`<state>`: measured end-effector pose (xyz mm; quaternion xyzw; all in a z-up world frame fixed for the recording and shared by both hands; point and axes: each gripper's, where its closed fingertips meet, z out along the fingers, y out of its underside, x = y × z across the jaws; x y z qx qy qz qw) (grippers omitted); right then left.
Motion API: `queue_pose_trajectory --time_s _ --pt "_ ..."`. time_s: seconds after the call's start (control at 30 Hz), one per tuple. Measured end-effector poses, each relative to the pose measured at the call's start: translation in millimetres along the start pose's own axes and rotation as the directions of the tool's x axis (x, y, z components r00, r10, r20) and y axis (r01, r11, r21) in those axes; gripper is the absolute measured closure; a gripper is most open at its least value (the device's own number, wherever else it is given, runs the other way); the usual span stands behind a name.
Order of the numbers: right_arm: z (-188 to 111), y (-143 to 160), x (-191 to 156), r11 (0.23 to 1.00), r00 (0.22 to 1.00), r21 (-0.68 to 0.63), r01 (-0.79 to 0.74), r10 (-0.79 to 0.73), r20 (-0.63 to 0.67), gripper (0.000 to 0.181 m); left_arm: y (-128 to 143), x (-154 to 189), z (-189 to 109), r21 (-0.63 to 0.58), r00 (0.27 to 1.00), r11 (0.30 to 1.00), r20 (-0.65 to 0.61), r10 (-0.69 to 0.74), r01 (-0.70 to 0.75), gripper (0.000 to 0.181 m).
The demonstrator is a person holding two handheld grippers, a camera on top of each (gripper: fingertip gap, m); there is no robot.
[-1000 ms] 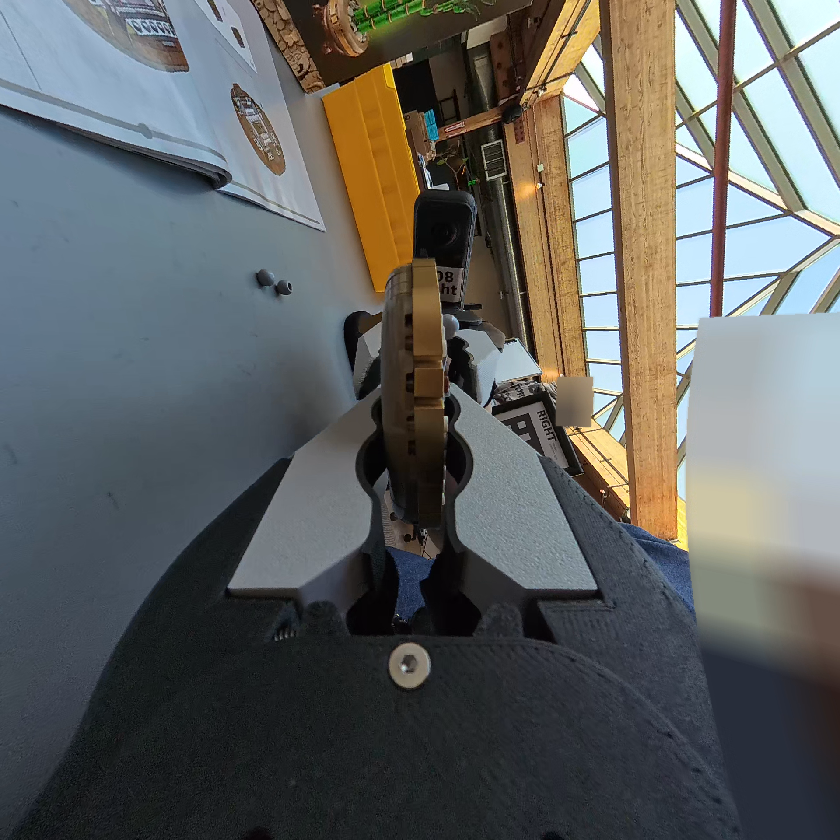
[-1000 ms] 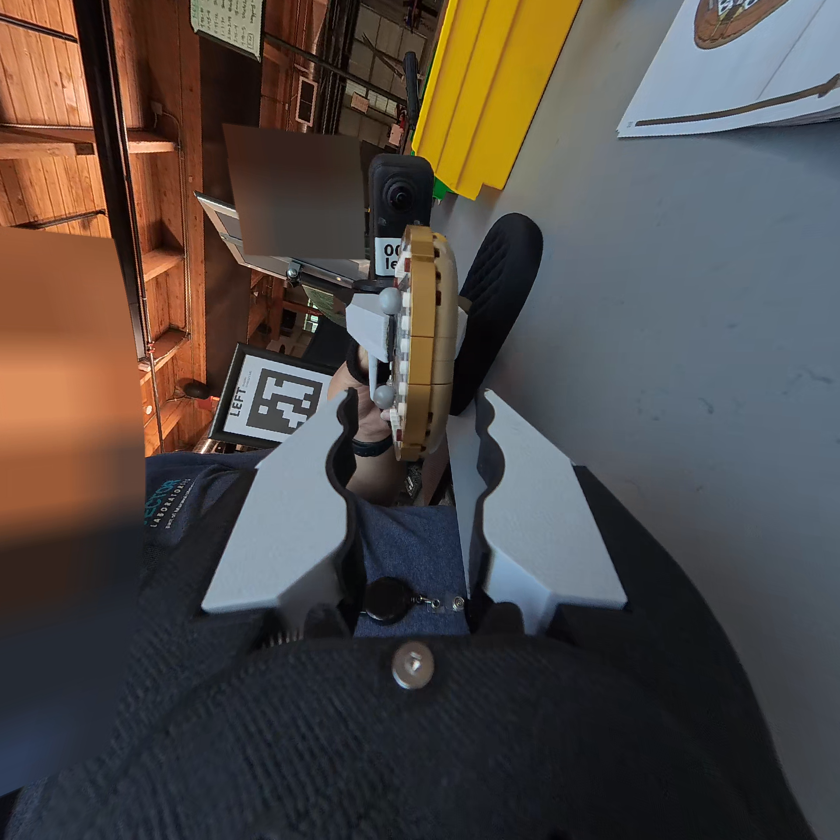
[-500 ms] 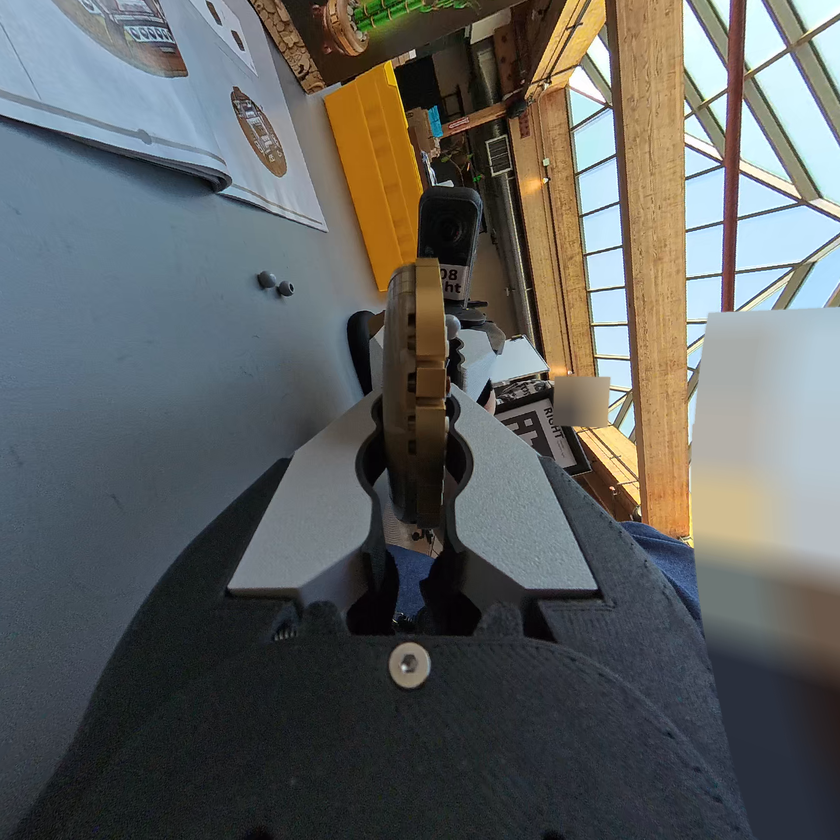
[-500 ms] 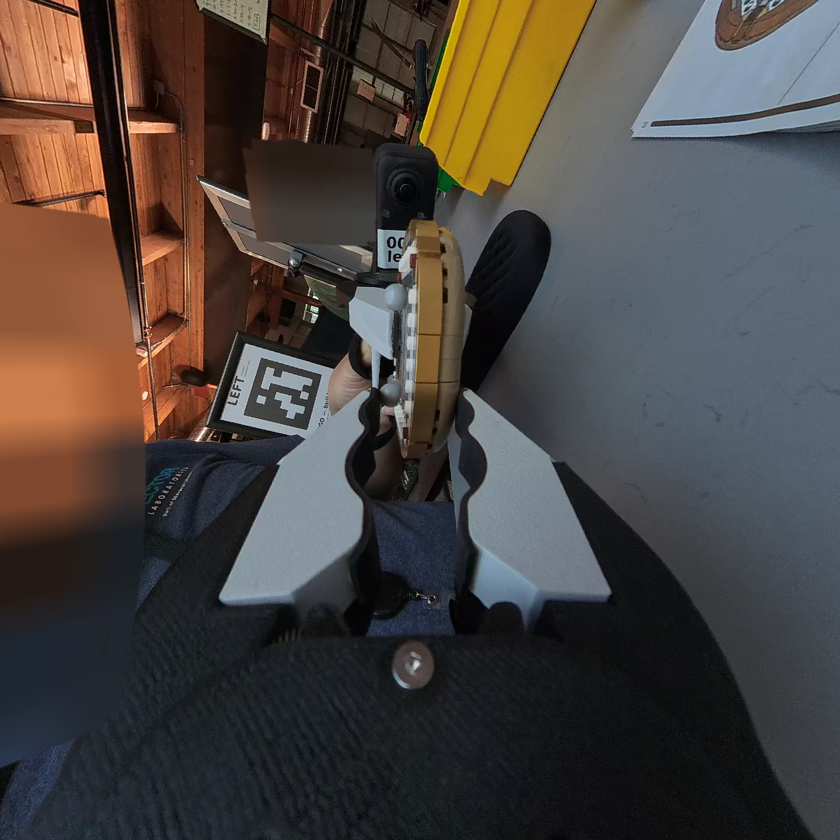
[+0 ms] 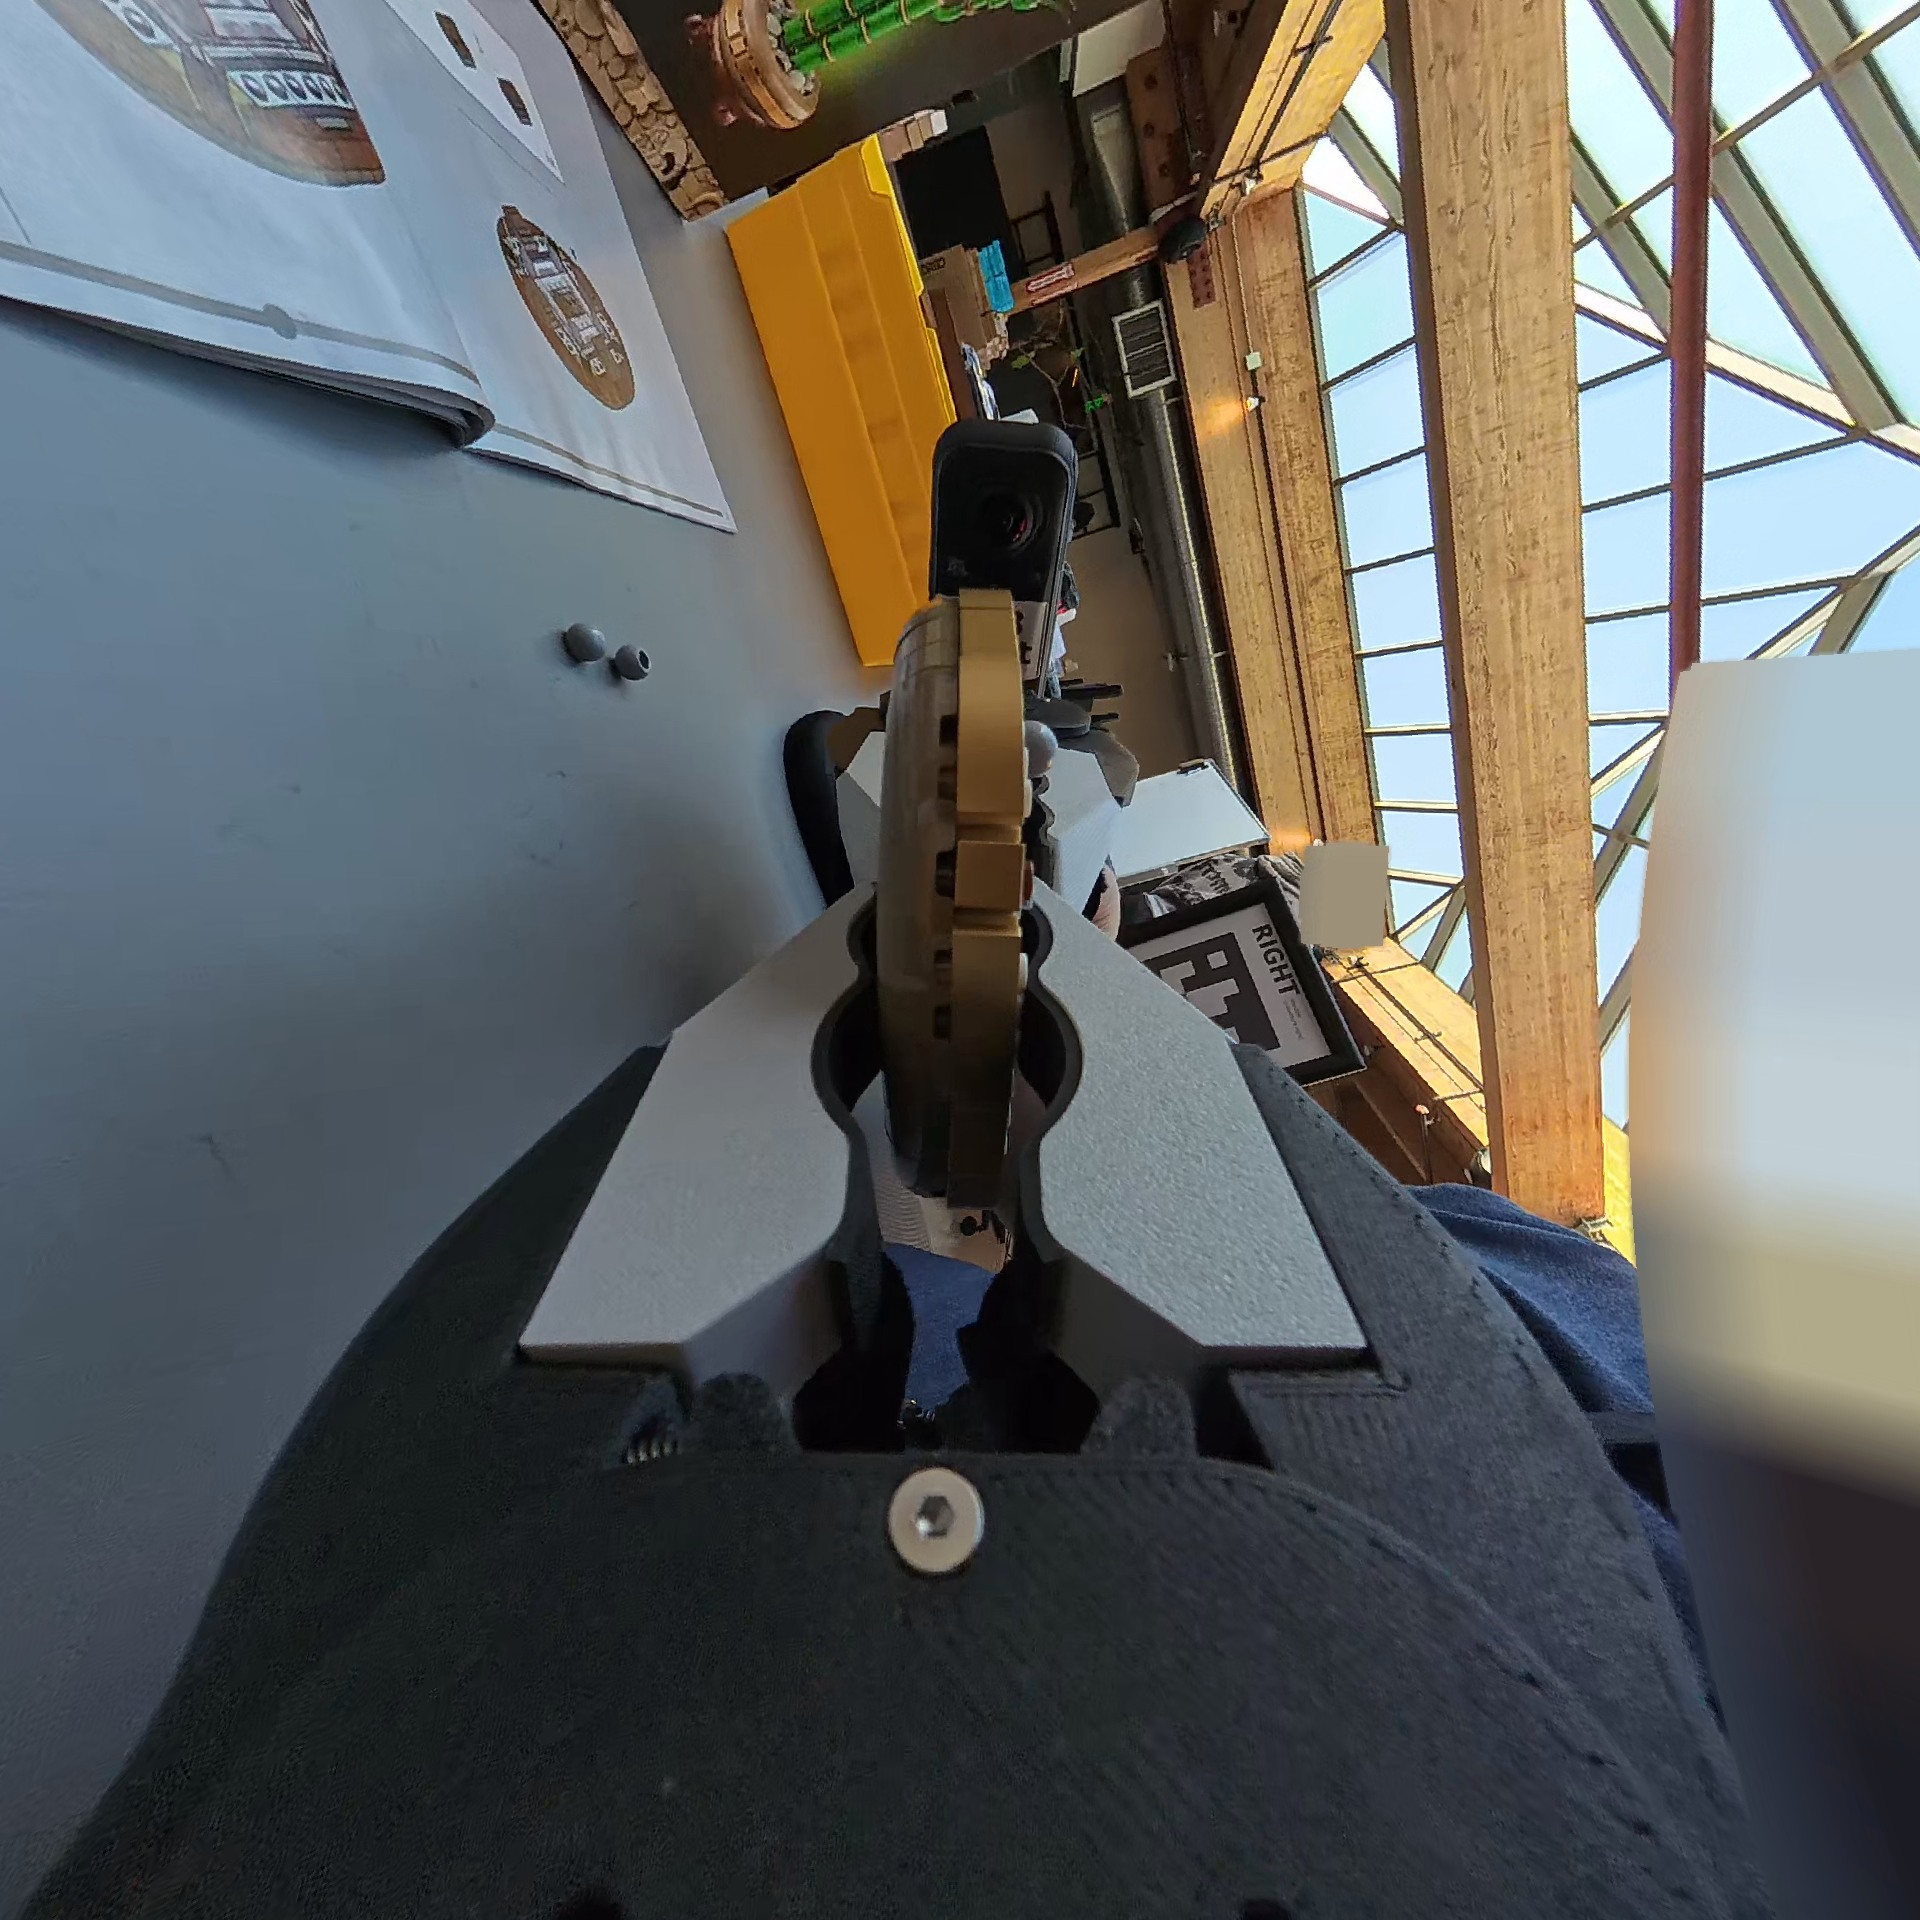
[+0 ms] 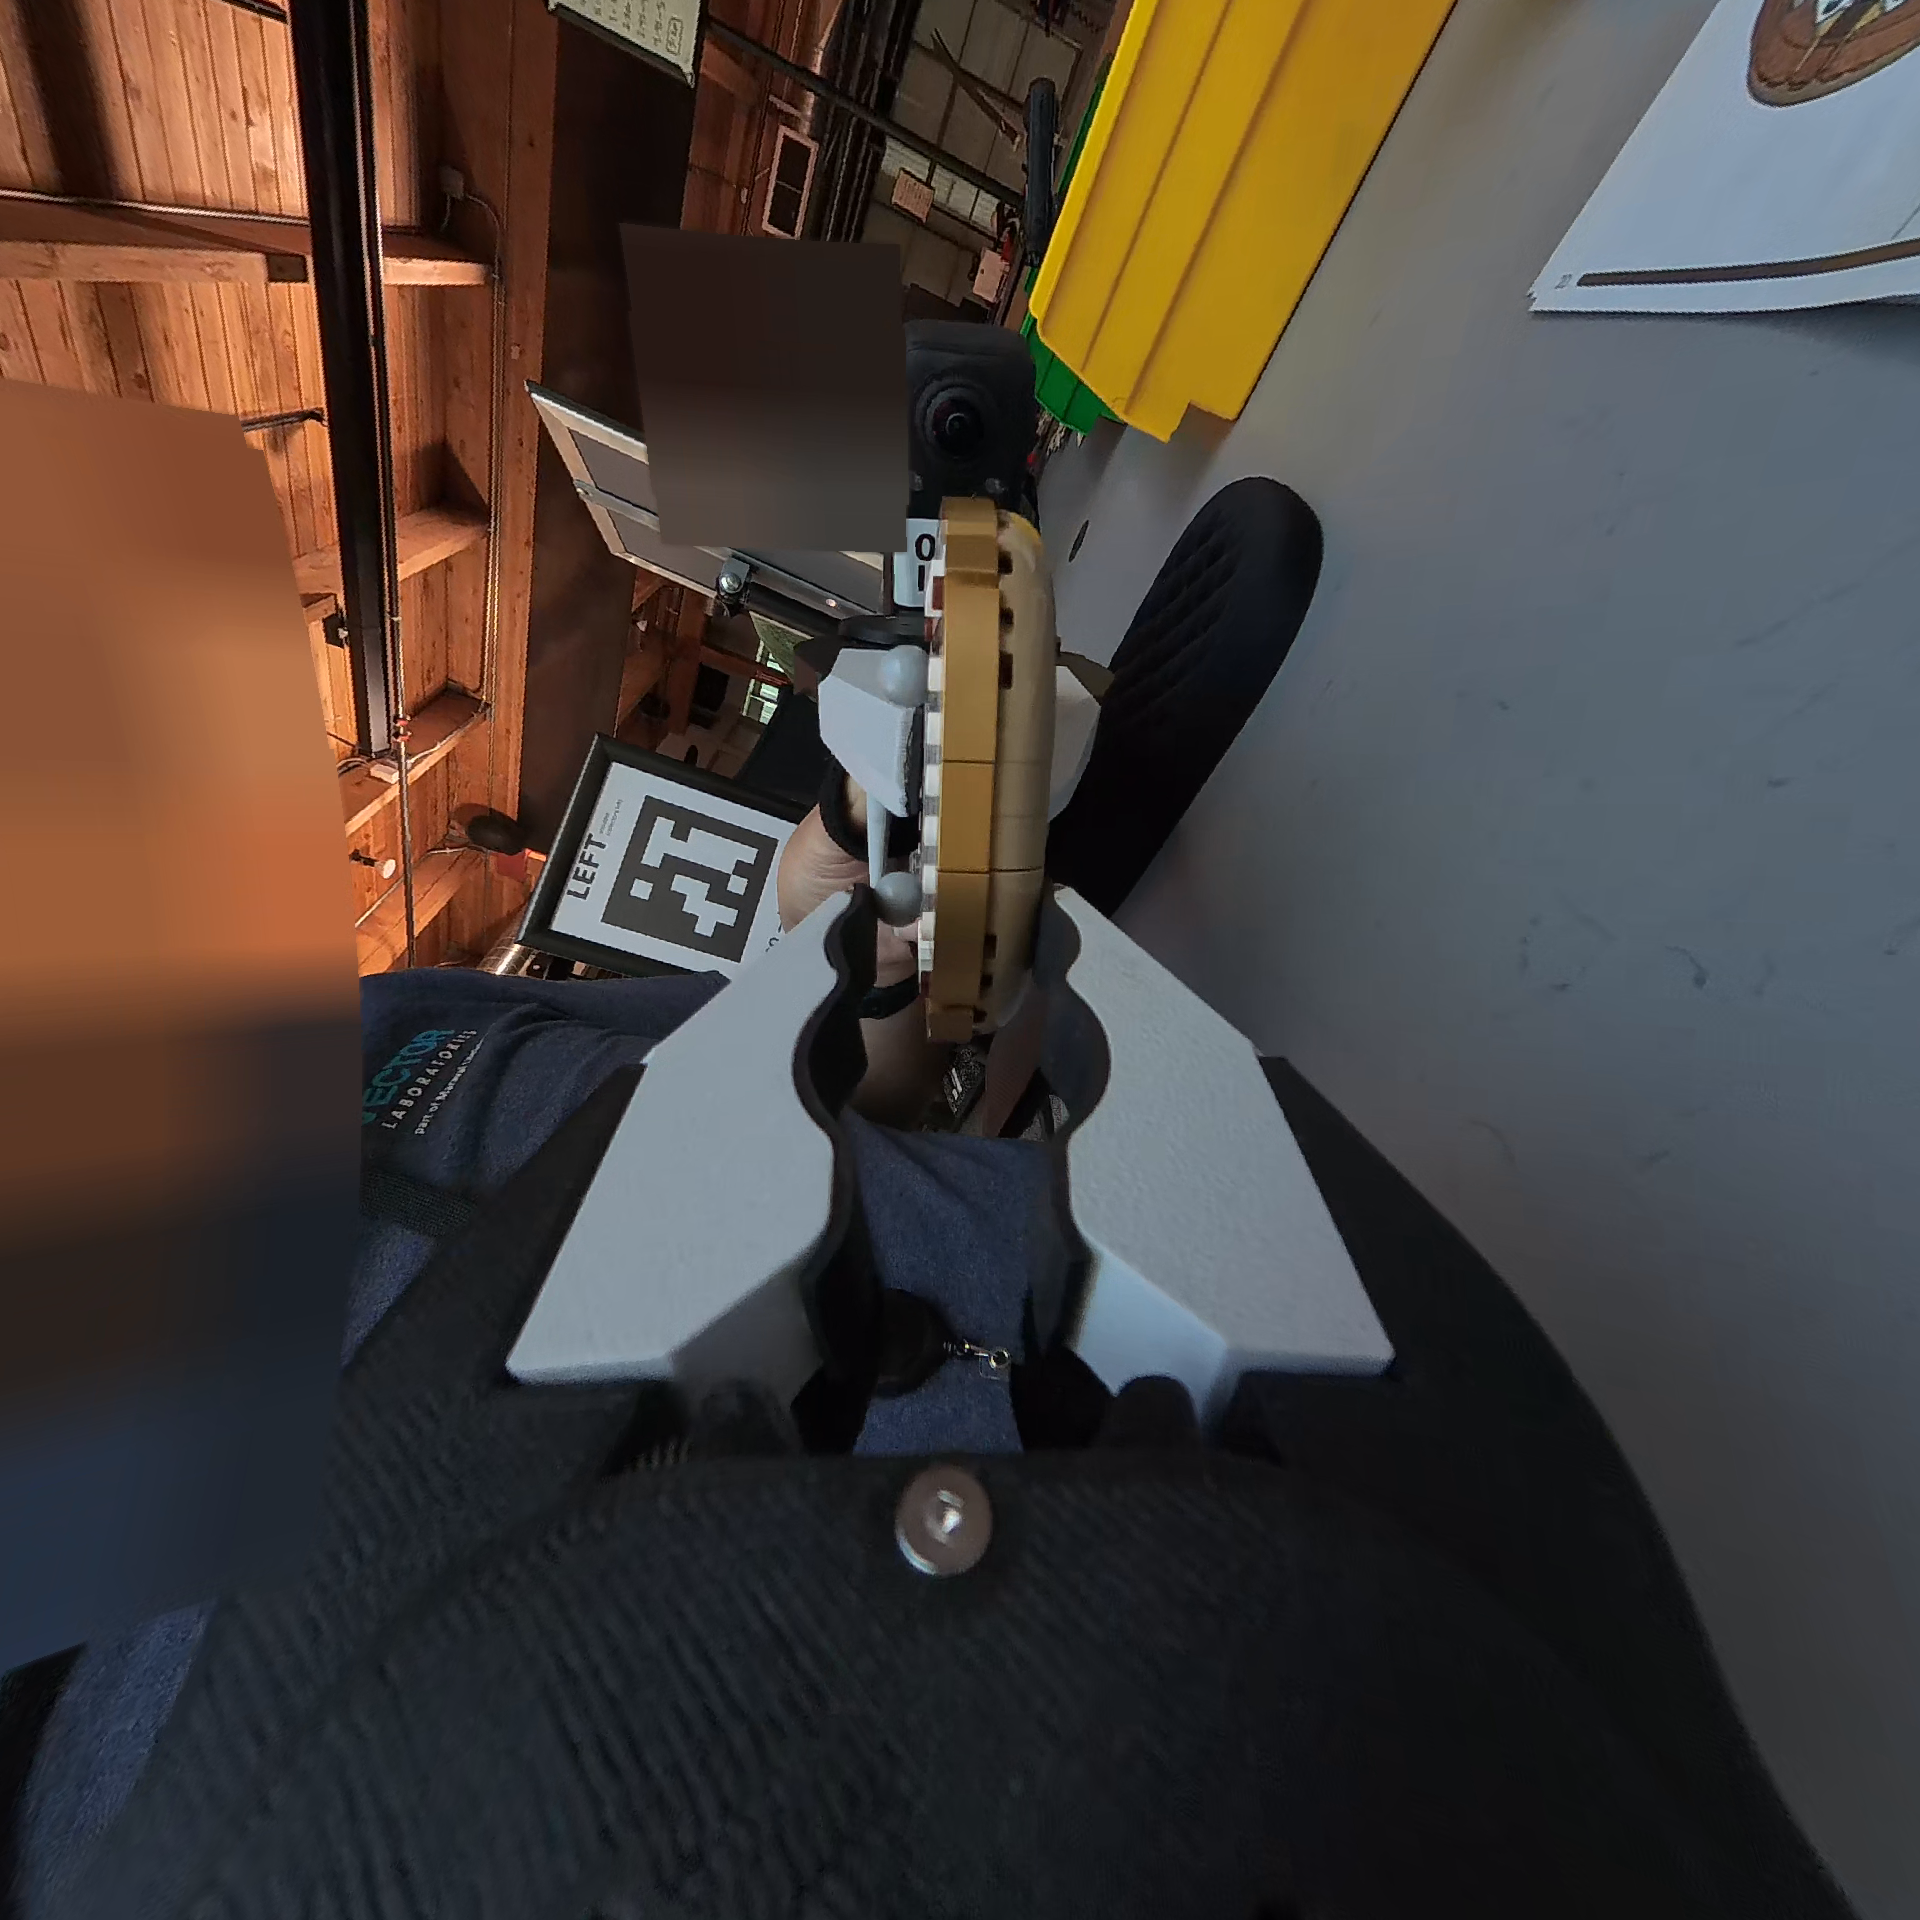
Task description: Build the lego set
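Note:
A round gold and tan lego disc (image 5: 977, 727) is held edge-on above the grey table (image 5: 312, 987). My left gripper (image 5: 951, 914) is shut on its near edge. In the right wrist view the disc (image 6: 982, 727) has a white studded face with small grey ball pieces (image 6: 902, 673) on it. My right gripper (image 6: 951, 904) is closed on the disc's opposite edge, one finger against a ball piece and the other against the tan side. The two grippers face each other.
An open instruction booklet (image 5: 260, 260) lies on the table. Two small grey pieces (image 5: 603, 655) lie loose below it. A yellow bin (image 5: 842, 416) stands at the far table edge, with the set's box (image 5: 831, 62) beside it. A person's blue sleeve and torso (image 6: 935, 1174) are close behind. Less than 4 cm separates the two grippers' tips.
My right gripper's jaws have closed in from wide open onto the disc's edge. My left gripper keeps its hold; the disc has barely moved.

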<state>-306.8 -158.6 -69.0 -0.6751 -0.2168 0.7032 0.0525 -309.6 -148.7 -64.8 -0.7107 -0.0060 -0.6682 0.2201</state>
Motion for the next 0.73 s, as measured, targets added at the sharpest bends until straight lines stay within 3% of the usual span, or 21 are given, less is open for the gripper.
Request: queue_pose_trajectory --time_s 0.57,0.73 --pt "-2 -5 -5 1.0 0.999 0.014 -0.004 0.004 0.036 0.153 -5 7 1 -0.004 1.0 1.0 0.011 0.026 -0.026 0.162" --pt "-5 -24 -21 0.992 0.99 0.122 -0.038 0.021 0.137 0.136 -17 12 3 0.02 0.988 0.994 -0.114 -0.104 0.107 0.162"
